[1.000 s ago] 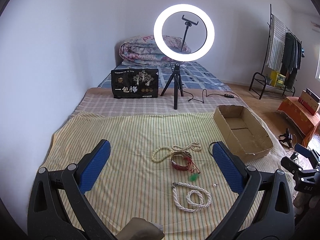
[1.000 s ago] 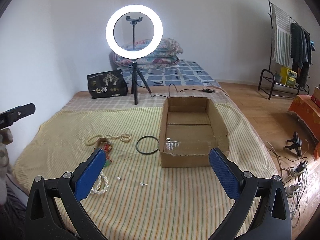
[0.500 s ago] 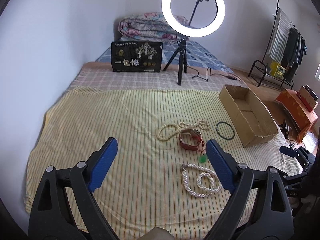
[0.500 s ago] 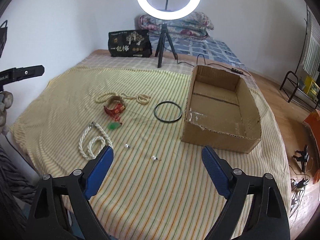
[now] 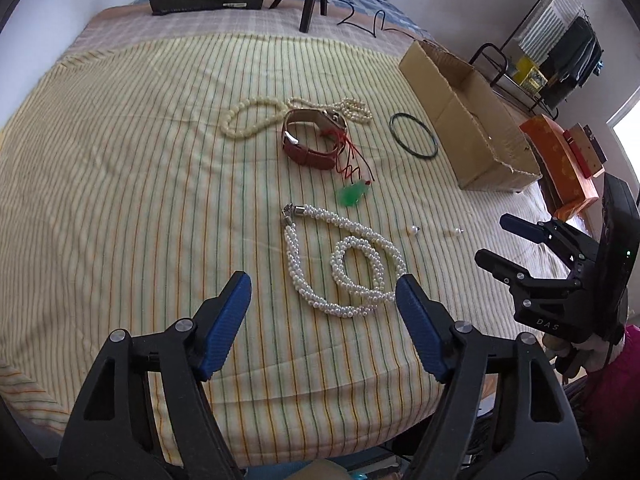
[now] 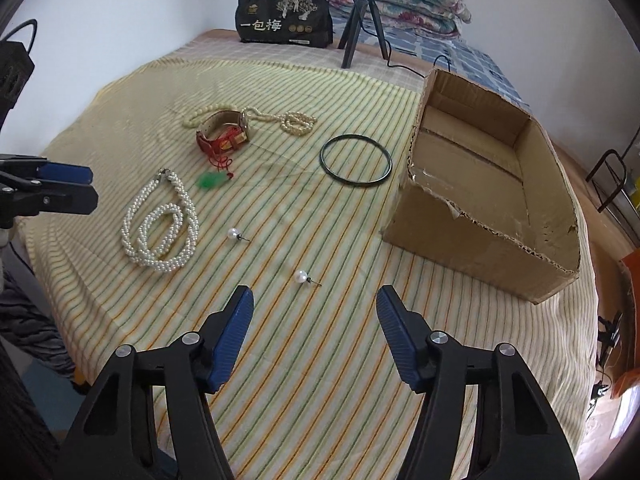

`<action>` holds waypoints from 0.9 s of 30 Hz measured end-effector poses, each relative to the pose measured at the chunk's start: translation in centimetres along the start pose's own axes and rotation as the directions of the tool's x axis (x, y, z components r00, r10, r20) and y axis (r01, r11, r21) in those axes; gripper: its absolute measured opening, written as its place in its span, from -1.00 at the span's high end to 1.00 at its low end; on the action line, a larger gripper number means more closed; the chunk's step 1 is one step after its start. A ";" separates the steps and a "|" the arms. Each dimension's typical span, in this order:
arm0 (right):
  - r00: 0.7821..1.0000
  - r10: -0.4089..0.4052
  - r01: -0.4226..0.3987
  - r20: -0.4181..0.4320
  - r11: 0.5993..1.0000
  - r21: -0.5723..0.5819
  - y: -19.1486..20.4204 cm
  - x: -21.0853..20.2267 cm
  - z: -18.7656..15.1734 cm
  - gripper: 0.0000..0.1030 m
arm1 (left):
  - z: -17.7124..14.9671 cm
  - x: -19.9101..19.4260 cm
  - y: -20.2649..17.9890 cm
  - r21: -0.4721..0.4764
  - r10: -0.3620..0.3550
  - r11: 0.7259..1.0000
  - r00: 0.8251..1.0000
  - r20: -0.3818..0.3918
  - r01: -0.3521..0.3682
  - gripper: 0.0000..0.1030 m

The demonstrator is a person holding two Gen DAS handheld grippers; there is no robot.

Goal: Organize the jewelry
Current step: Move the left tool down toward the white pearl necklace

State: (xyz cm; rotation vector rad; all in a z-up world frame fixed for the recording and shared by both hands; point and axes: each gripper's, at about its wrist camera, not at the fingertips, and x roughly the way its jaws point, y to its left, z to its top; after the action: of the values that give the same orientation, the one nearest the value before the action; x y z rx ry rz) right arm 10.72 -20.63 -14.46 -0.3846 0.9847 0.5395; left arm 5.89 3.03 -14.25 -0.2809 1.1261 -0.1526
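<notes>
Jewelry lies spread on the striped sheet (image 5: 120, 184) of the bed, and we hold both grippers above it, tilted down. Our left gripper (image 5: 322, 294) has its jaws closing with nothing between them; the coiled pearl rope (image 5: 344, 264) lies just ahead of them, its near loop level with the right tip. Beyond it are the green pendant (image 5: 353, 195), the watch (image 5: 312, 136) and the bead strand (image 5: 256, 118). Our right gripper (image 6: 314, 308) is also closing on nothing; one pearl stud (image 6: 302, 277) sits just ahead of its jaws, the other stud (image 6: 233, 234) farther ahead to the left. The black bangle (image 6: 356, 161) lies well ahead, and the box (image 6: 480, 236) stands ahead to the right.
</notes>
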 end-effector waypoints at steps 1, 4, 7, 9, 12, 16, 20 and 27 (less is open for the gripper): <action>1.000 0.010 -0.010 0.008 1.000 0.000 -0.1 0.1 0.0 -0.23 | 0.1 0.3 0.0 -0.007 0.002 1.000 1.000 -0.005 -0.002 -0.49; 1.000 0.026 -0.026 0.005 0.999 -0.023 0.0 0.7 0.1 -0.17 | 0.4 1.1 0.1 -0.030 0.013 0.999 1.000 -0.018 -0.013 -0.49; 0.999 0.036 -0.036 -0.004 0.998 -0.045 0.1 1.4 0.3 -0.09 | 0.7 2.1 0.4 -0.058 0.010 0.998 0.999 -0.040 -0.013 -0.49; 0.998 0.061 -0.062 -0.017 0.997 -0.041 -0.1 1.9 0.4 0.06 | 0.8 2.7 0.4 -0.059 0.021 0.998 0.999 -0.047 -0.024 -0.49; 0.995 0.100 -0.100 -0.025 0.995 -0.015 -0.7 2.6 0.5 0.14 | 0.8 3.3 0.2 -0.050 0.028 0.998 0.998 -0.058 -0.031 -0.49; 0.994 0.109 -0.109 -0.018 0.994 -0.017 -1.3 3.1 0.7 0.15 | 0.7 3.9 0.0 -0.044 0.038 0.998 0.997 -0.068 -0.041 -0.48; 0.991 0.125 -0.124 -0.037 0.992 0.026 -1.8 3.7 0.8 0.15 | 0.6 4.5 0.0 -0.044 0.057 0.997 0.996 -0.071 -0.060 -0.47; 0.992 0.118 -0.116 -0.048 0.992 0.049 -1.3 3.8 0.7 0.15 | 0.6 5.2 -0.3 -0.027 0.085 0.996 0.994 -0.074 -0.088 -0.47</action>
State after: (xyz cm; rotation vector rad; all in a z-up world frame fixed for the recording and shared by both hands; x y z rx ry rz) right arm 13.62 -20.29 -17.24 -0.3021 1.0718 0.6148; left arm 8.69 1.47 -18.41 -0.2548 1.2113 -0.0693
